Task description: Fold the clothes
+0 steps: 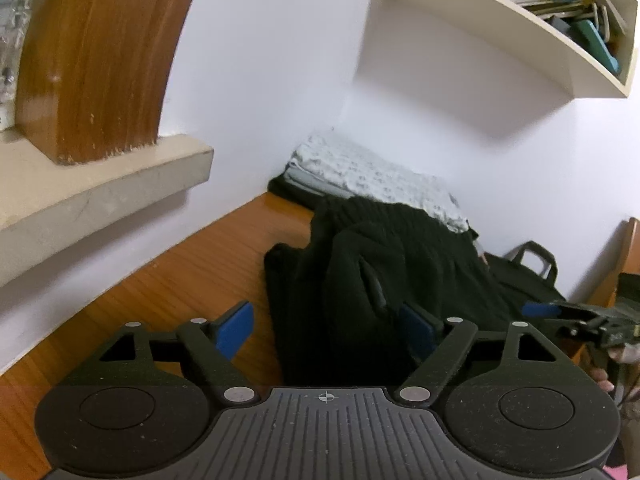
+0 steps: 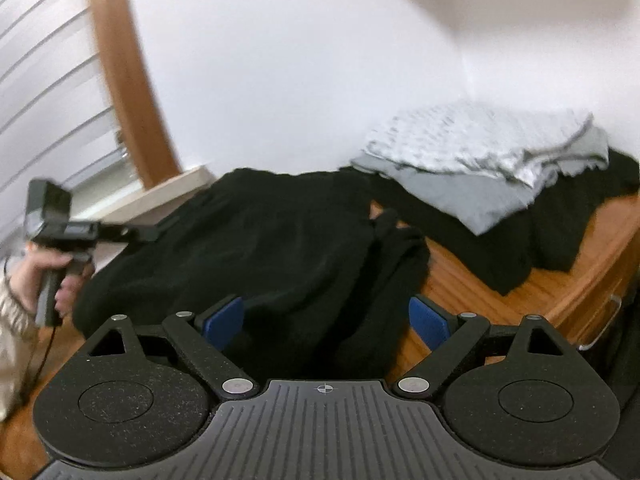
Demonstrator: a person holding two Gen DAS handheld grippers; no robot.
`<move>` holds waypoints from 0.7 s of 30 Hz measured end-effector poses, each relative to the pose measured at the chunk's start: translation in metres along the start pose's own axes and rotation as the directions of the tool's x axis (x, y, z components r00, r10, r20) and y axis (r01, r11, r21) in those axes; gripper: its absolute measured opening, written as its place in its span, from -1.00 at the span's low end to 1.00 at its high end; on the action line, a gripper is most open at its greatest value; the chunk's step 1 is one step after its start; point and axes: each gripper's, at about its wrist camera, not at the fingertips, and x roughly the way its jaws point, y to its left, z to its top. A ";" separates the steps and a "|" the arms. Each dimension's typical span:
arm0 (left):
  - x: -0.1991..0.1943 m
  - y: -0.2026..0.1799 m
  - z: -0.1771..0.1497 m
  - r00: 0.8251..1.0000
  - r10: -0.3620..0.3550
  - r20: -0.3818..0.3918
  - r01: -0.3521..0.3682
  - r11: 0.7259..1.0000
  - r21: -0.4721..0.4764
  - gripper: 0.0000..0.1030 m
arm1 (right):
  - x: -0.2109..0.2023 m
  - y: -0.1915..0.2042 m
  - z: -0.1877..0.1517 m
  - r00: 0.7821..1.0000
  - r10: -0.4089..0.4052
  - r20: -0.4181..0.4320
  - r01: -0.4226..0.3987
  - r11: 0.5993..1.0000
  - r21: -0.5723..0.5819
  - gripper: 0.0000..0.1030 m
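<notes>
A crumpled black garment (image 1: pixel 360 280) lies on the wooden table (image 1: pixel 180 280). My left gripper (image 1: pixel 326 330) is open and hovers over the garment's near edge, its left blue pad (image 1: pixel 236 330) over bare wood and the other pad over the cloth. In the right wrist view the same black garment (image 2: pixel 280 248) spreads across the middle. My right gripper (image 2: pixel 326 320) is open just above its near side, with nothing held. A hand holds the left gripper (image 2: pixel 156 230) at the garment's far left edge. The right gripper (image 1: pixel 540 310) shows at the right edge of the left wrist view.
A folded stack, white patterned cloth on grey (image 2: pixel 480 152), rests on more black clothing in the back corner (image 1: pixel 372 176). A dark bag (image 1: pixel 528 268) stands by the wall. A book shelf (image 1: pixel 500 28) hangs above. A window sill (image 1: pixel 100 184) juts out at left. A drawer handle (image 2: pixel 600 320) is at the table's right side.
</notes>
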 end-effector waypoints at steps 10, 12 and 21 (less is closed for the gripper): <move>0.031 0.034 0.010 0.990 -0.113 -0.080 0.108 0.992 -0.067 0.71 | 0.041 -0.030 0.026 0.992 -0.031 -0.118 0.040 0.996 0.075 0.77; 0.041 0.039 0.015 0.985 -0.137 -0.103 0.131 0.989 -0.064 0.71 | 0.049 -0.036 0.030 0.991 -0.027 -0.130 0.038 0.996 0.081 0.82; 0.085 0.051 0.023 0.953 -0.232 -0.193 0.217 0.971 -0.097 0.71 | 0.072 -0.053 0.029 0.987 0.079 -0.139 -0.052 0.981 0.188 0.83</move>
